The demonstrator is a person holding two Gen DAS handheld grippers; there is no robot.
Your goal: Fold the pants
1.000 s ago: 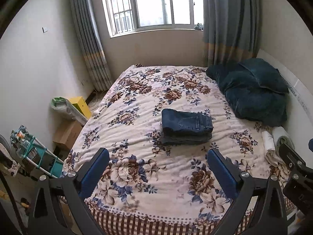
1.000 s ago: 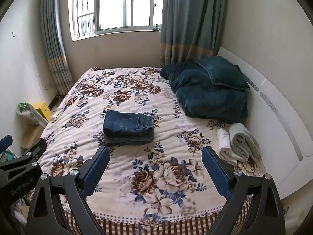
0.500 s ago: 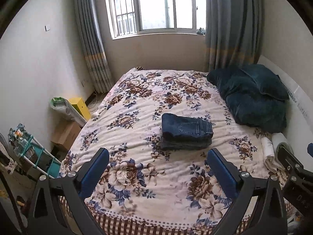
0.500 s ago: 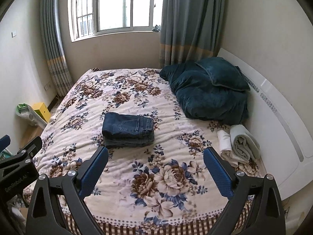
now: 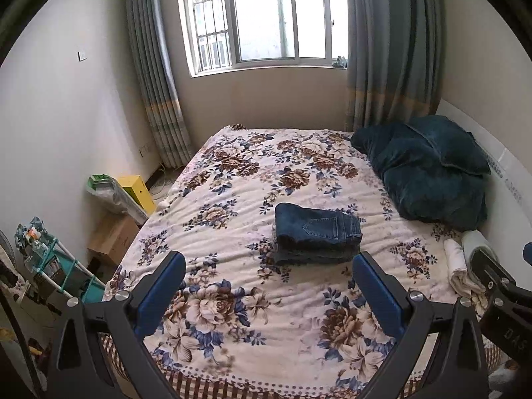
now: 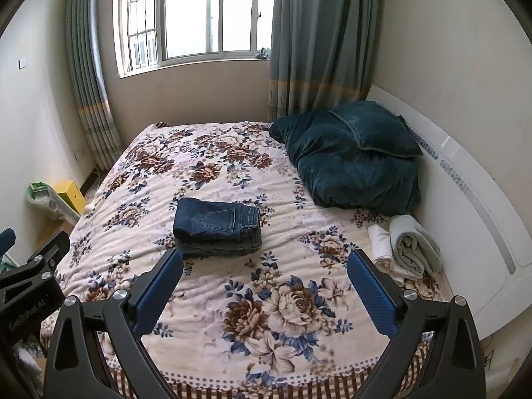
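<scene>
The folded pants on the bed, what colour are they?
Dark blue denim pants, clearest in the right wrist view.

The left gripper [image 5: 269, 294] and the right gripper [image 6: 265, 291] are held side by side, level, each with blue-padded fingers [image 6: 158, 291] spread wide and nothing gripped.

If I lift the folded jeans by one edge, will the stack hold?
Probably not: the folded jeans are soft stacked layers, so they would likely sag and unfold. The denim looks thick, so probably heavy for its size. Unlikely to slide on the floral blanket.

Floral bed [image 5: 252, 302] under window [image 5: 266, 16] (daylit)
</scene>
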